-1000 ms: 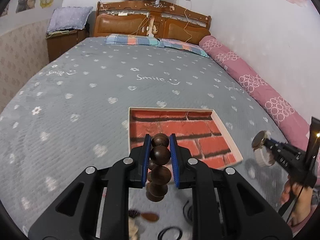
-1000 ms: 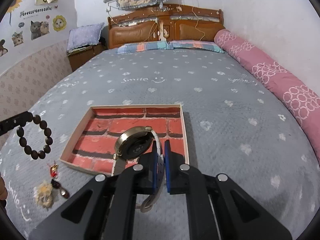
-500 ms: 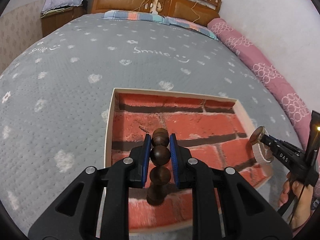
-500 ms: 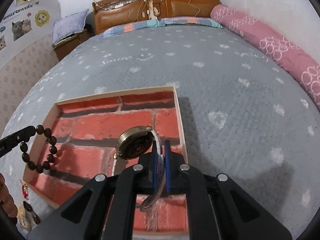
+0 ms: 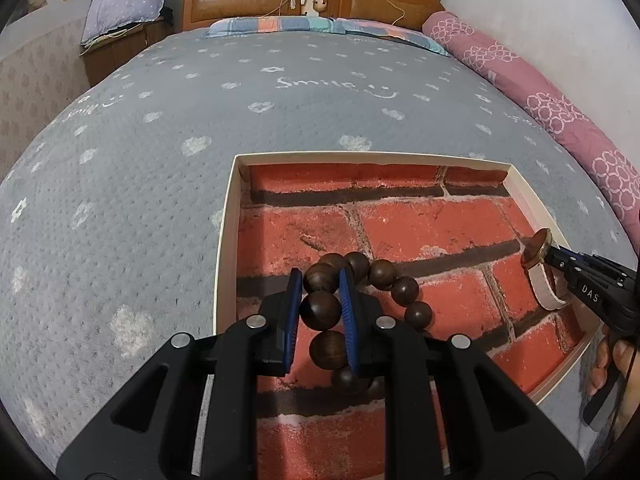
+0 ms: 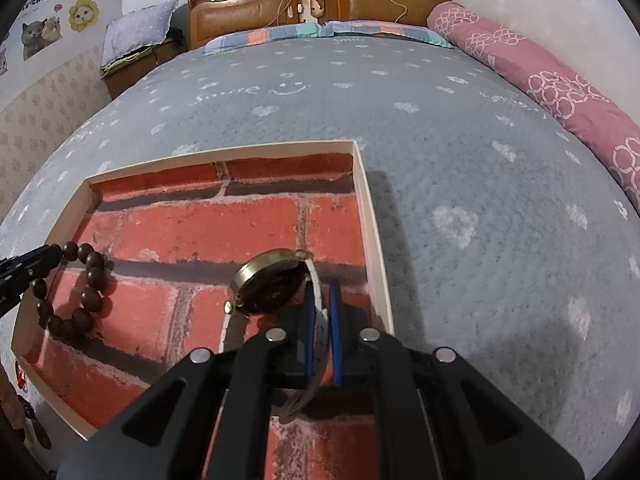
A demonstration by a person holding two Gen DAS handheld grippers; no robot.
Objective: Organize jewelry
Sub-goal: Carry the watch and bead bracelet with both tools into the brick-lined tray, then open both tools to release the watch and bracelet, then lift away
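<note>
Left claw [image 5: 319,285]: clamped on bracelet [image 5: 320,310], lower centre, over tray [image 5: 226,220]. Right claw [image 6: 322,300]: pinching watch [image 6: 270,286] strap, centre.

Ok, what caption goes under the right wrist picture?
Right gripper holds a watch by its strap above the brick-print tray.

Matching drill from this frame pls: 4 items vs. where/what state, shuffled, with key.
1. bead bracelet
2. watch
3. tray
4. pink bolster

A. lies along the wall side of the bed
B. clamped by its strap in the right gripper
C. pinched in the left gripper, over the tray's left part
D. brick-print floor, sits on the grey bedspread

Pairs: 1-C, 2-B, 3-D, 4-A
</note>
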